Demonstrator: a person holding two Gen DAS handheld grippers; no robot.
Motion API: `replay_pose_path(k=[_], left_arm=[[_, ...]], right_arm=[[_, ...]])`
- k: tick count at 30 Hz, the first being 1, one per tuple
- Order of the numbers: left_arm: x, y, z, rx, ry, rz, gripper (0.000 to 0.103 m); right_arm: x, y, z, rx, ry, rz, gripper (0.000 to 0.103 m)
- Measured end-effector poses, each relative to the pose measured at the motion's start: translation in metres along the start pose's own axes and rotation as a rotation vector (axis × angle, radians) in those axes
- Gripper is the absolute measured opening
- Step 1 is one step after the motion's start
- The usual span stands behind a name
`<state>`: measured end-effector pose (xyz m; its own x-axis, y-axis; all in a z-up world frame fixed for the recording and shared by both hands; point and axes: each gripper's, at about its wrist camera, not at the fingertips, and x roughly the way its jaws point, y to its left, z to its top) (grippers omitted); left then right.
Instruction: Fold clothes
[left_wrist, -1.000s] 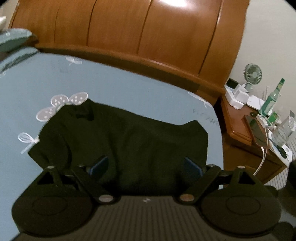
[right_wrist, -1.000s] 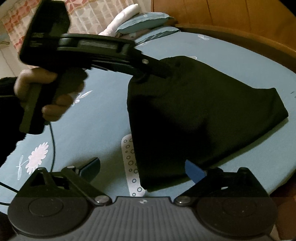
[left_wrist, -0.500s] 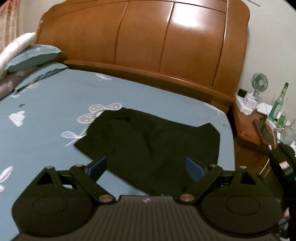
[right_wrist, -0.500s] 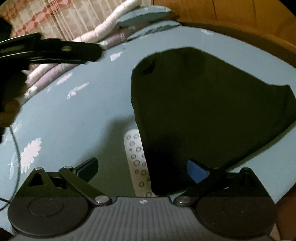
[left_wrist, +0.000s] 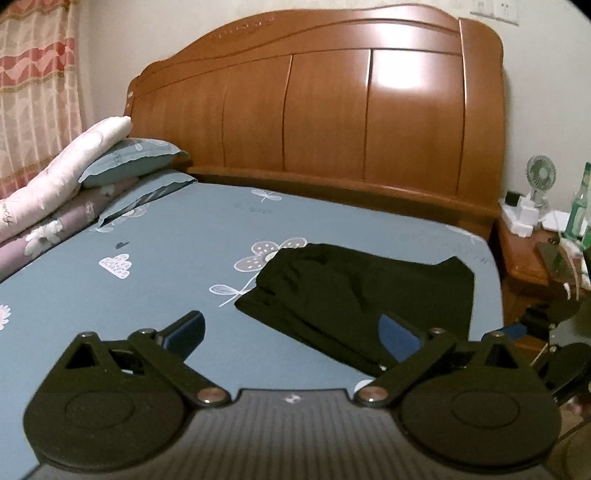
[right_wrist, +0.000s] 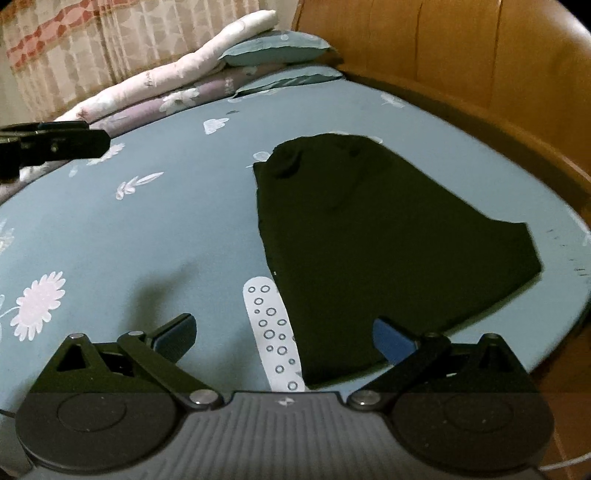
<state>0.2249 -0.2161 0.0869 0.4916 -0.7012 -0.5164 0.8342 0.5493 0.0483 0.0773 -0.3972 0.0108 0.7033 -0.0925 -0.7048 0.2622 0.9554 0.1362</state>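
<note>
Garment (left_wrist: 365, 295) is down flat on the bed (left_wrist: 177, 251), right side, near the headboard (left_wrist: 332, 107), folded into a compact dark block. You've let go: a second ago your left tool (left_wrist: 291, 330) was right over the cloth, now it's pulled back and up, jaws opening toward full width, nothing between them. Right tool (right_wrist: 284, 336) is also wide and empty, hovering above the near edge of the garment (not touching, as far as the view shows). In the right wrist view the left tool (right_wrist: 55, 144) sits far off at the left edge, well apart from the fabric. Reads to me like this fold is finished and released. Top left corner looks slightly bunched; a final smooth or one more fold may be next.
</note>
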Motion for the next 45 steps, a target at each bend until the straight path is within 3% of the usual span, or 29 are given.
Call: replay_pose_path(k=[6,10,16,28,45], left_arm=[[-0.020,-0.012,-0.009,-0.019,0.034,-0.048,0.102],[-0.033,-0.016,-0.018,-0.053,0.061,-0.091,0.102],[-0.047,-0.018,-0.026,-0.084,0.120,-0.079,0.102],[-0.050,-0.012,-0.036,-0.152,0.202,-0.077,0.102],[-0.006,-0.023,-0.043,-0.155,0.355,-0.052,0.102]], right_arm=[[-0.022,0.017,-0.013,0.048,-0.007,-0.126,0.103],[-0.035,0.028,-0.020,0.072,0.002,-0.285,0.103],[-0.049,0.034,-0.024,0.110,0.042,-0.401,0.103],[-0.059,0.041,-0.016,0.189,0.076,-0.385,0.103],[-0.042,0.013,-0.021,0.354,0.157,-0.344,0.103]])
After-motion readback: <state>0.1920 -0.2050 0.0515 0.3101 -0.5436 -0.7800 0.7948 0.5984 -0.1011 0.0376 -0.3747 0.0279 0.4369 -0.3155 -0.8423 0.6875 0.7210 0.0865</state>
